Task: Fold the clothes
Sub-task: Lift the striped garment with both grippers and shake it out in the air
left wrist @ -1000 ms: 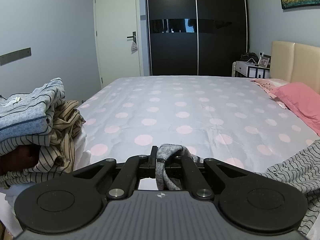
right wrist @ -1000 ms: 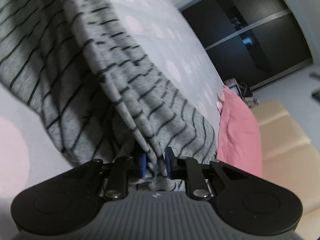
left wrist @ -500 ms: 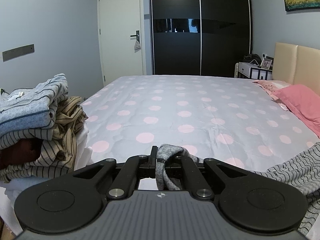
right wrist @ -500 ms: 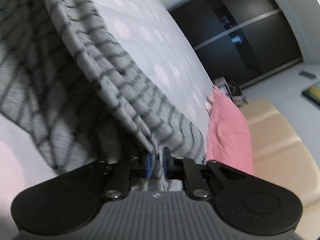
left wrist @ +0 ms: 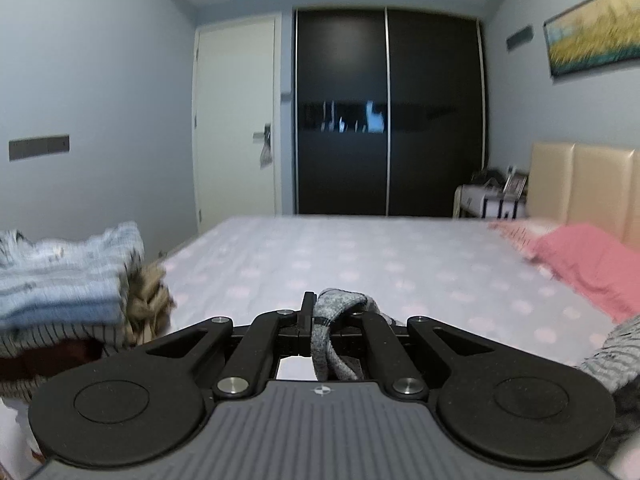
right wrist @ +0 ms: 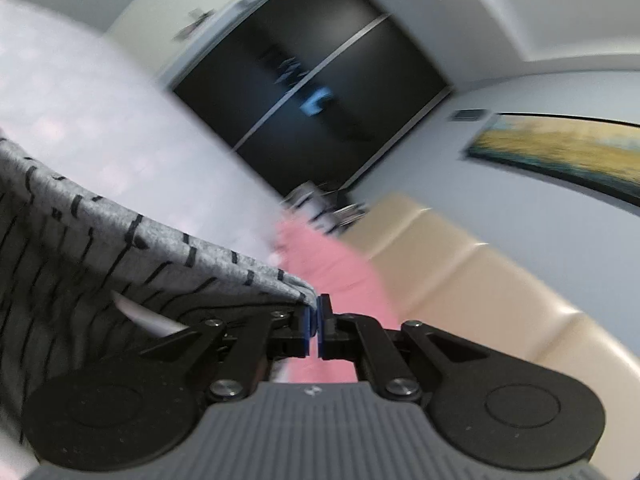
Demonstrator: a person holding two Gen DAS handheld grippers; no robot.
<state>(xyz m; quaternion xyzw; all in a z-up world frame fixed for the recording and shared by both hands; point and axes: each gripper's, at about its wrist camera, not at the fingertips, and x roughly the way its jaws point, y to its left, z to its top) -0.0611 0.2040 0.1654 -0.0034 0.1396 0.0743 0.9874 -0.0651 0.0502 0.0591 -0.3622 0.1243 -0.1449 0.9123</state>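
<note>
The left tongs (left wrist: 320, 322), low in the centre of the left wrist frame, are pinching a bunched grey edge of the striped garment (left wrist: 334, 332). The right tongs (right wrist: 316, 320) are clamping another corner, closed almost fully on it. The cloth (right wrist: 120, 248) is stretching away toward the lower left of the right frame, raised off the dotted bed (left wrist: 380, 256). Holding two points apart is probably meant to spread it flat before folding. A stack of clothes (left wrist: 68, 296) is sitting at the left edge, likely finished pieces.
</note>
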